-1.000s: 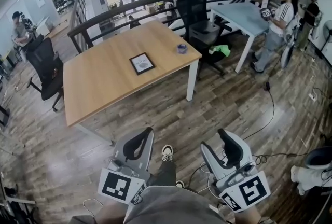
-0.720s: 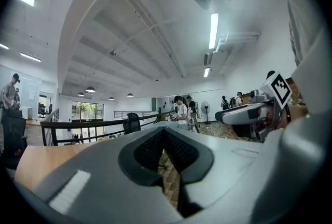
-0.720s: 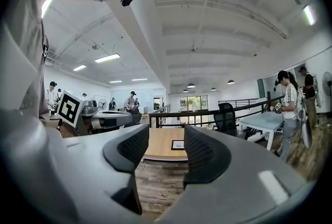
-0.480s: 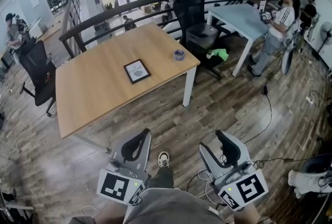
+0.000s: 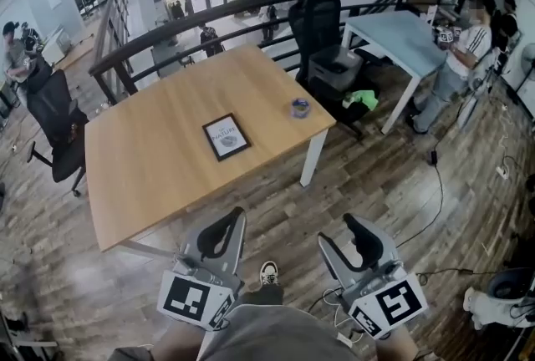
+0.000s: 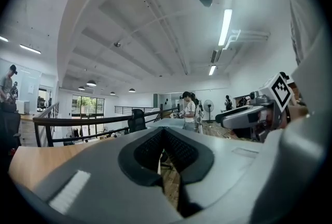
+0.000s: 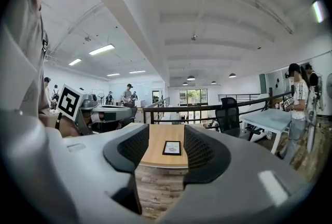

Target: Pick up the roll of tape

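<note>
1. The roll of tape [image 5: 300, 108] is seen lying on the wooden table [image 5: 150, 159], close to the table's right edge and toward its far corner. It is not touched by either gripper.
2. A framed picture [image 5: 226, 136] is laid flat near the table's middle, left of the tape and apart from it.
3. The left gripper [image 5: 227, 227] is held low, short of the table's near edge and over the floor [image 5: 393, 175]. Its tongs are pressed together with only a thin slit left between the pads, and they are empty.
4. The right gripper [image 5: 338, 230] is held just beside the left one, also short of the table's near edge. Its tongs are spread and empty. The table and the framed picture are seen through the gap in the right gripper view.
5. Both grippers are kept well apart from the tape.
6. A shoe [image 5: 268, 272] is seen on the floor between the two grippers, on the table's near side.
7. A black chair [image 5: 322, 8] is placed beyond the table's far right corner.
8. A pale second table [image 5: 401, 29] is set further right, with a person [image 5: 464, 50] standing at it.
</note>
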`<action>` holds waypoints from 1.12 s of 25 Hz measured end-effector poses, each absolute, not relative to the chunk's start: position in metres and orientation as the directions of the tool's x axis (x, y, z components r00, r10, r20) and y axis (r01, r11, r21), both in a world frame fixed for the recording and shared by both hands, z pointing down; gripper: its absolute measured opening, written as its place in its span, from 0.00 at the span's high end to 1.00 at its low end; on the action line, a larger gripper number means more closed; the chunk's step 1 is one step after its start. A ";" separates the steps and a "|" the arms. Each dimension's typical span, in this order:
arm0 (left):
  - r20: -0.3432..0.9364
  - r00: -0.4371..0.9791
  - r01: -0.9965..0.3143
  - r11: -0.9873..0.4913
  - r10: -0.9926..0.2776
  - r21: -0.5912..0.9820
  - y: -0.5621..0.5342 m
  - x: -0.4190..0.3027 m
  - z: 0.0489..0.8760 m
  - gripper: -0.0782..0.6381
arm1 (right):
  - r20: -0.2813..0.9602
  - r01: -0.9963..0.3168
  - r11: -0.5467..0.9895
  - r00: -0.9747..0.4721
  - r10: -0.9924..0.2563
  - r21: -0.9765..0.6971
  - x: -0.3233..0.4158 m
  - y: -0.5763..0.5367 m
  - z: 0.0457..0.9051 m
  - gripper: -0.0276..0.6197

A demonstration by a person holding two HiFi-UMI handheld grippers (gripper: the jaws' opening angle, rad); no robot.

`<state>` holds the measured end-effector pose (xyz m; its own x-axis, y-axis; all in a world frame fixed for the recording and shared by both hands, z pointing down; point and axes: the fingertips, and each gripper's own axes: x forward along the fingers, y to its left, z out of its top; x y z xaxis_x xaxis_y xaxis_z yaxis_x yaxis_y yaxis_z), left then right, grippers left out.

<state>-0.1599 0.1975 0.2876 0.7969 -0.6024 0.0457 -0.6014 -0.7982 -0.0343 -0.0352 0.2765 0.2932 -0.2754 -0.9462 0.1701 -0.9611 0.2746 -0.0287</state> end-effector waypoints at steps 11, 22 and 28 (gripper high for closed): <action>0.063 0.810 -0.581 -0.813 -0.582 -0.044 0.079 -0.165 0.294 0.89 | 0.189 -0.967 0.252 -0.252 -0.949 -0.026 -0.042 0.155 0.299 0.66; 0.093 0.795 -0.601 -0.799 -0.600 -0.015 0.019 -0.158 0.314 0.89 | 0.241 -0.968 0.251 -0.250 -0.938 -0.028 -0.024 0.090 0.320 0.66; 0.118 0.770 -0.628 -0.778 -0.627 -0.036 -0.018 -0.131 0.327 0.89 | 0.266 -0.964 0.263 -0.265 -0.927 -0.044 0.010 0.047 0.343 0.66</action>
